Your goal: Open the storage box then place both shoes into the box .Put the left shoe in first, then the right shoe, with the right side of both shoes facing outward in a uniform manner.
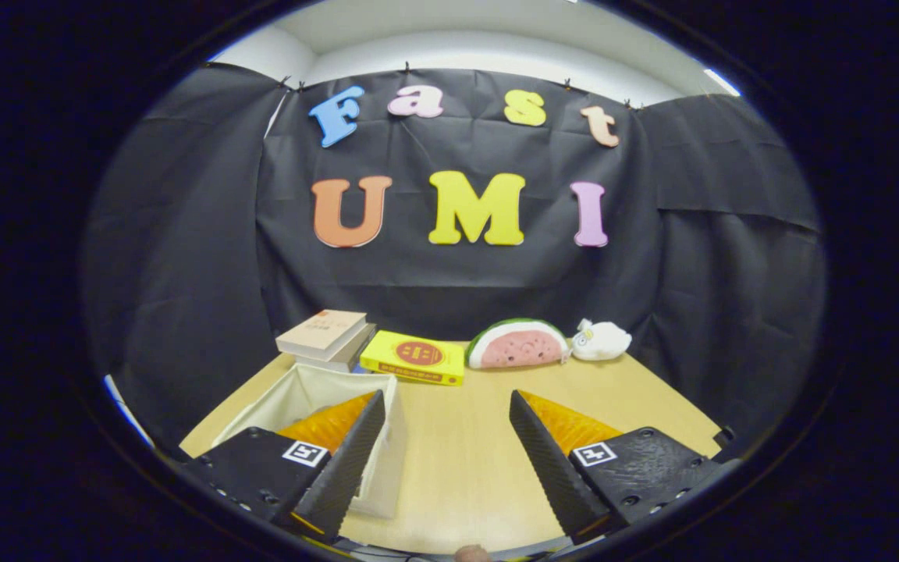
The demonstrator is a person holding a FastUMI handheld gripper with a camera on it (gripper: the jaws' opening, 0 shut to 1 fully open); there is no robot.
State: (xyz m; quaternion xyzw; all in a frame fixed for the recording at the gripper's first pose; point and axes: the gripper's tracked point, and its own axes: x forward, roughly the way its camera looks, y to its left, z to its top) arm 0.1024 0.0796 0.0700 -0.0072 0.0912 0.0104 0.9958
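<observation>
**Desk:** What has the gripper [445,406] got?

**Photographer:** Nothing. Its fingers stand wide apart above bare wooden table [457,460], with only tabletop between them.

**Desk:** And the storage box?

**Photographer:** The cream fabric storage box [317,394] sits low on the gripper's left, partly behind the left finger [340,460]. Its top looks open, pale lining showing. I can't tell what lies inside.

**Desk:** So the next move?

**Photographer:** My guess: it hinges on that leftward offset, since the box lies off the gripper's centre line, not ahead of it.

**Desk:** The rest of the booth?

**Photographer:** Beyond the fingers, along the table's far edge: stacked books [328,339], a yellow box [414,357], a watermelon-slice plush [516,345] and a small white plush toy [602,339]. Black cloth walls the booth.
</observation>
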